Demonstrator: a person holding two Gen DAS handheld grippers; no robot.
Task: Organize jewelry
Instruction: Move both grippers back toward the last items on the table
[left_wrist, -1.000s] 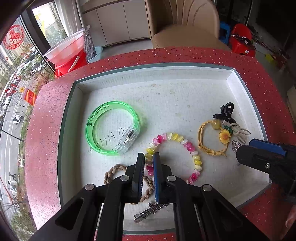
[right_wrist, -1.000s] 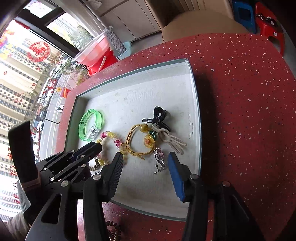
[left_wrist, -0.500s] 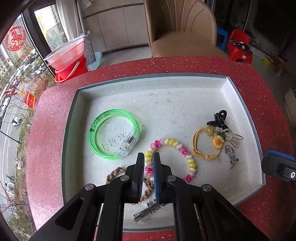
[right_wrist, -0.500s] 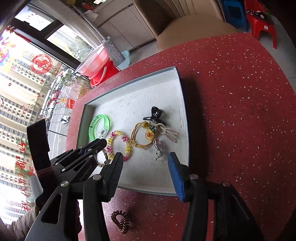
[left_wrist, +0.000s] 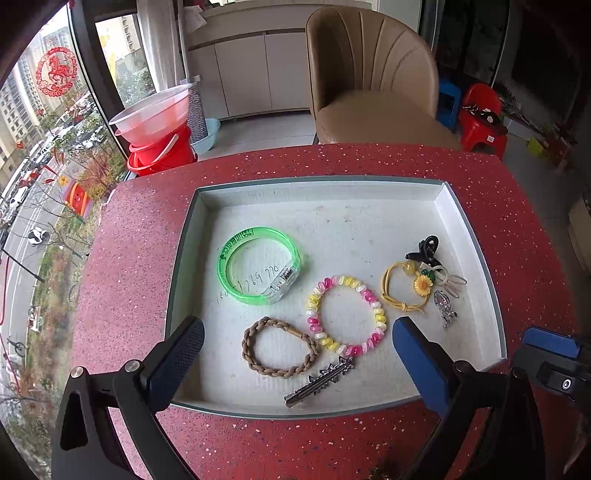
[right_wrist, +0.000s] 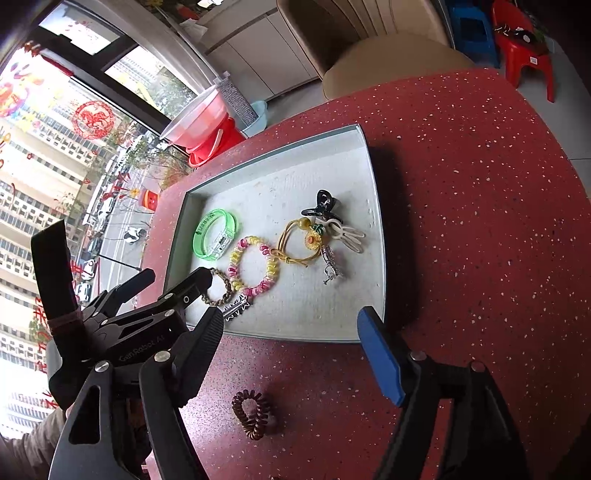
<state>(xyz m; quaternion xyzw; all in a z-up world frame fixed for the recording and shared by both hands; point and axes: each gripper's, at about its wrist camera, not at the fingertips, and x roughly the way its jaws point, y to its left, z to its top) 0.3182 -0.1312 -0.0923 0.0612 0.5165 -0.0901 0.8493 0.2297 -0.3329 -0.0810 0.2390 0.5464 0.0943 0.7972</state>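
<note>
Both grippers spread, empty, at tray (left_wrist: 476, 236) near rim.

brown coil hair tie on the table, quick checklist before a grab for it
1. Brown coil hair tie outside the tray, on the red table: ok.
2. Right tongs open and empty: ok.
3. Hair tie lies between and below the right tongs' tips, nothing on it: ok.
4. Left tongs open, holding nothing: ok.
5. Left tongs clear of the right tongs' path: not ok, they sit close beside.
6. Free spot in the tray's far half: ok.
</note>
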